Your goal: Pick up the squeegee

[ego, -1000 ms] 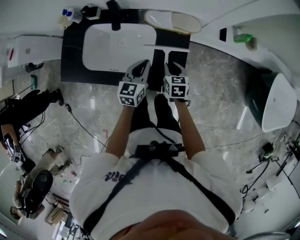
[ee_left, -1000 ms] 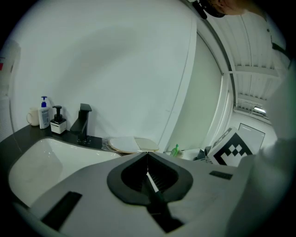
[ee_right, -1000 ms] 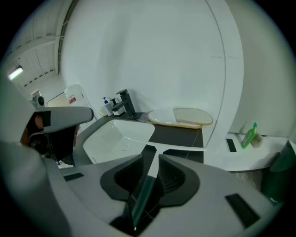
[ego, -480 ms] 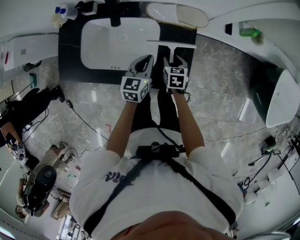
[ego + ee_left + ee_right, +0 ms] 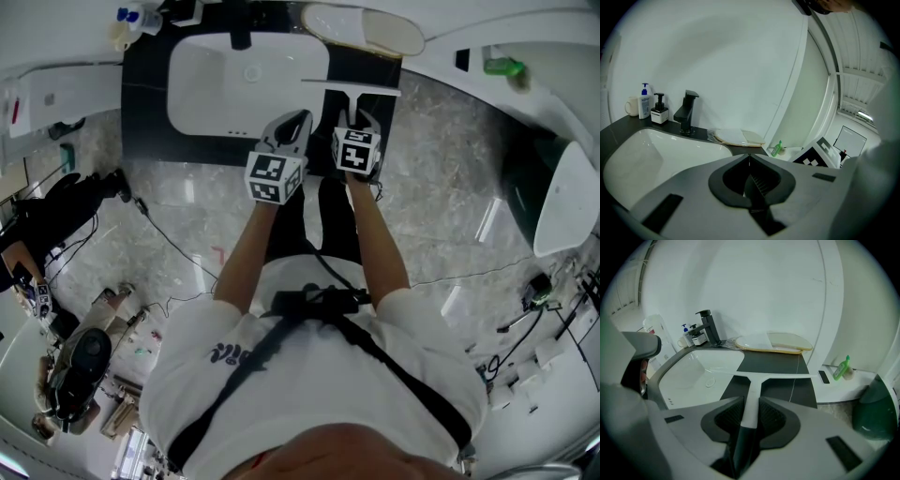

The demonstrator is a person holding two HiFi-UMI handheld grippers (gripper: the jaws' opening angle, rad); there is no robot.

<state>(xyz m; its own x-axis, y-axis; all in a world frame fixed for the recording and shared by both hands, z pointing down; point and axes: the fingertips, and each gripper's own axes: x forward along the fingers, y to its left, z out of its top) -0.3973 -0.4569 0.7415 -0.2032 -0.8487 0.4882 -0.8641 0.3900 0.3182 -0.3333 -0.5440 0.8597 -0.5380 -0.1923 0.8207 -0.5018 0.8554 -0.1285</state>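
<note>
Squeegee [image 5: 773,376]: white, T-shaped, lying flat on the dark tabletop [image 5: 780,363] just right of the sink basin [image 5: 701,373]. The blade faces the wall and the handle faces the person.
Right tongs [image 5: 750,401]: have just been closing; the pads press both sides of the squeegee handle.
Left tongs [image 5: 749,157]: clenched and empty, near the sink basin's front right corner.
Black tap [image 5: 708,324]: behind the sink basin.
Pump bottles [image 5: 645,101] and mug [image 5: 632,106]: at the sink basin's back left corner.
Pale flat pads [image 5: 773,342]: behind and to the right of the sink basin.
Green bottle [image 5: 841,367]: on a white ledge, well right of the sink basin.
</note>
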